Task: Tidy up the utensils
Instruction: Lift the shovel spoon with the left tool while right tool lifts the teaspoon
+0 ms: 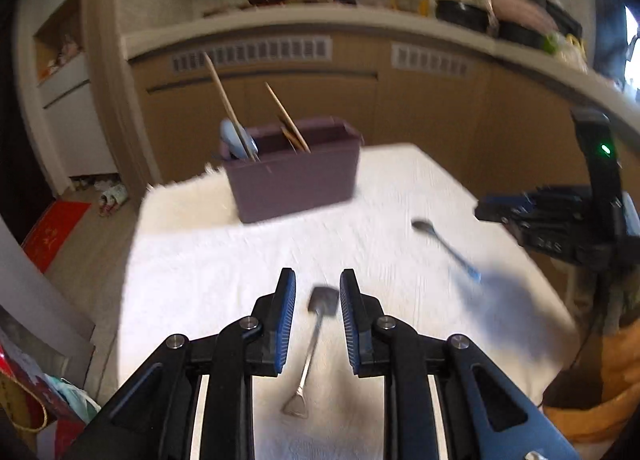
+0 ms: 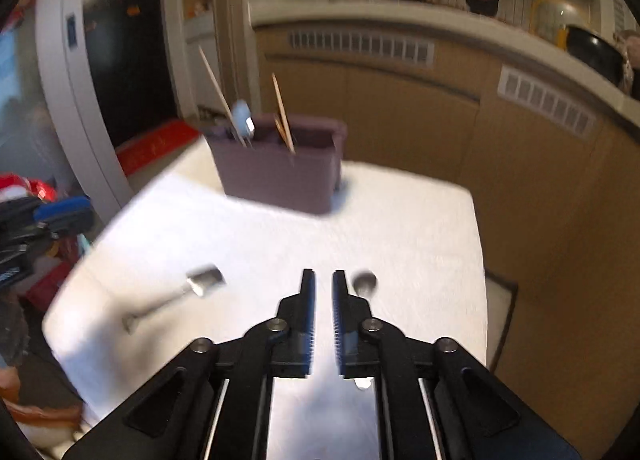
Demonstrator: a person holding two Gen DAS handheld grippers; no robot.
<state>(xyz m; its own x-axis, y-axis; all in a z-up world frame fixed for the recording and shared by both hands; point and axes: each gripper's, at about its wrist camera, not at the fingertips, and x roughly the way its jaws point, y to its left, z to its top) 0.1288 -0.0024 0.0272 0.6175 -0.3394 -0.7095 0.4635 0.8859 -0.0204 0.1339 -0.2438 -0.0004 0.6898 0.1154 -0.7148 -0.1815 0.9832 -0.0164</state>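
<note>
Left claw (image 1: 317,292), narrow gap, empty, above a shovel-shaped spoon (image 1: 310,344); right claw (image 2: 324,292), narrow (empty), round spoon (image 2: 365,283) just right; purple holder (image 2: 280,168) ahead.

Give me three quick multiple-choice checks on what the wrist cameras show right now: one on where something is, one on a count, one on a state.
1. Where does the purple holder stand?
A. At the far end of the white cloth
B. On the floor
C. Between the left gripper's fingers

2. How many utensils lie loose on the cloth?
A. None
B. Two
C. Five

3. What do the left gripper and right gripper hold?
A. A chopstick each
B. The holder between them
C. Nothing

Answers:
1 A: the holder sits on the cloth's far end, in front of the cabinets.
2 B: only the shovel spoon and the blue-handled spoon lie flat on the cloth.
3 C: both pairs of fingers stand apart, and both spoons rest on the cloth below them.
</note>
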